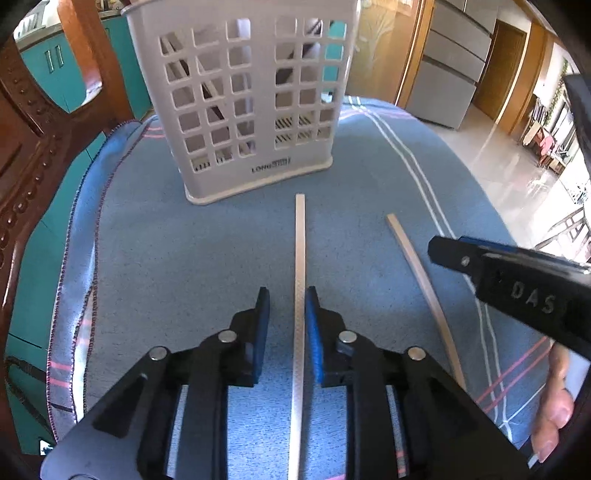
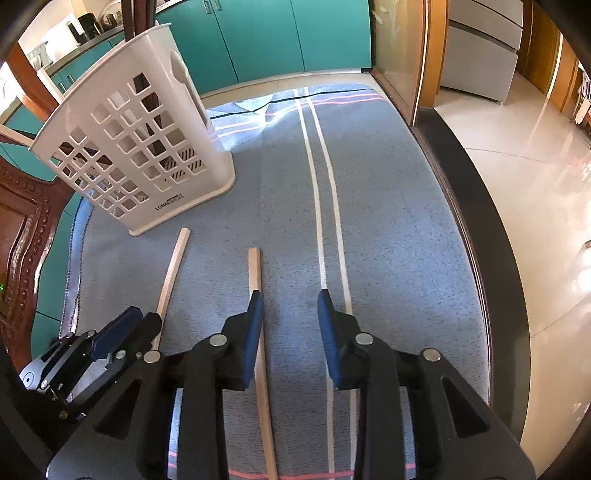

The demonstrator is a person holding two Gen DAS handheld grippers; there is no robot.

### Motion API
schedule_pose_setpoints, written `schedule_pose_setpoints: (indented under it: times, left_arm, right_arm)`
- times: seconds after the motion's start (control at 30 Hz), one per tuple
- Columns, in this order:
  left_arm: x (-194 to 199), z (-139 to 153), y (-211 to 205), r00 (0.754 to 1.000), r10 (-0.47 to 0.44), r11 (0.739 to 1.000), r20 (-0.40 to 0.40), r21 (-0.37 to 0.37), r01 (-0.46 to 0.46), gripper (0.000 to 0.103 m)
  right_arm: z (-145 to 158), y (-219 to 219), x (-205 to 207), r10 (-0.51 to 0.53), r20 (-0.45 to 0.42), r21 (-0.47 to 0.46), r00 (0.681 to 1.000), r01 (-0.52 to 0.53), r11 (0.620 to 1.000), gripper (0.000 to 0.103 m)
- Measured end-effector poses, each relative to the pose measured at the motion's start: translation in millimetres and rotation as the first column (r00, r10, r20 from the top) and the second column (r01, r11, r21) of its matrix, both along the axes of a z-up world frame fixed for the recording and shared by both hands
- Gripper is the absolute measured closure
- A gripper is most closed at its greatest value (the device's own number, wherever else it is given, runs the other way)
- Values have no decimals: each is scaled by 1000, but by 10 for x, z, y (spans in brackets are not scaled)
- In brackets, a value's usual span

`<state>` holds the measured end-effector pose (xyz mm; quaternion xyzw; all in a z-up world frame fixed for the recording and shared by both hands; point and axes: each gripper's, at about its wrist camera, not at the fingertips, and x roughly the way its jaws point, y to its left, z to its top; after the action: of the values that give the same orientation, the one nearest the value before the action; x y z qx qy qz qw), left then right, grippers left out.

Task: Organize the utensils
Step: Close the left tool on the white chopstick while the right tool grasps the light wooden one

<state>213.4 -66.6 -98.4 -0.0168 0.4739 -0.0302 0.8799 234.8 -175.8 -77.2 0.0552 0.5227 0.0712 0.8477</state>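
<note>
Two chopsticks lie on the blue cloth (image 1: 166, 258) in front of a white perforated utensil basket (image 1: 255, 110) (image 2: 140, 155) that holds several utensils. The pale chopstick (image 1: 300, 240) (image 2: 173, 262) runs between the blue pads of my left gripper (image 1: 287, 295) (image 2: 142, 319). It lies close to the right pad, with a clear gap to the left pad. The wooden chopstick (image 2: 255, 269) (image 1: 413, 258) lies between the pads of my right gripper (image 2: 290, 297), right beside the left pad and far from the right one. Both grippers stand open, low over the cloth.
A carved wooden chair (image 1: 33, 166) stands at the table's left. The table's dark edge (image 2: 461, 221) runs along the right, with shiny tiled floor (image 2: 535, 184) beyond. Teal cabinets (image 2: 277, 33) stand behind. A person's hand (image 1: 554, 406) holds the right gripper.
</note>
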Motion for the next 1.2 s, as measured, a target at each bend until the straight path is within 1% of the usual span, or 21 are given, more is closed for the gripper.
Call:
schedule_pose_setpoints:
  times: [0.07,0.1,0.13,0.2,0.4,0.57,0.6,0.83,0.93,1.07,1.2]
  left_arm:
    - [7,-11,5,1000,9,1000,-3,18,-9,85]
    - [6,-11,3,1000,14,1000,-4,21,-14,90]
    - [5,-12,11,1000,20,999,-7,28,-20,93]
    - [-3,-18,24,1000,21,999,-11,40,-21,96]
    - [-163,-45,134,998,62,997,-25,52,-60,96]
    - [-215,-37,160,998,62,996,-4,57,-62,96]
    - [-210,-33,166,998,65,996,4,59,-65,96]
    - [-77,-44,217,995,99,992,7,75,-99,81]
    - [-53,-44,234,994,107,991,7,74,-108,79]
    - [-65,-51,220,994,108,991,11,83,-109,79]
    - [-64,-46,222,994,109,990,12,83,-110,78]
  right_arm:
    - [1,2,-3,1,1,0,1000,-1,1000,72]
    - [1,1,-4,3,2,1,1000,-3,1000,72]
    - [3,4,-6,5,3,1,1000,-5,1000,72]
    - [8,14,-8,9,3,1,1000,-9,1000,72]
    - [6,9,-12,15,-1,-3,1000,-15,1000,72]
    - [10,47,-18,26,4,-14,1000,-26,1000,72]
    - [6,65,-22,32,5,-20,999,-32,999,72]
    - [-62,221,-50,79,13,-93,997,-78,993,72]
    - [-73,291,-80,103,23,-122,994,-99,987,72]
    - [-121,372,-101,128,20,-166,992,-122,978,72]
    - [-129,401,-113,136,27,-188,990,-128,974,72]
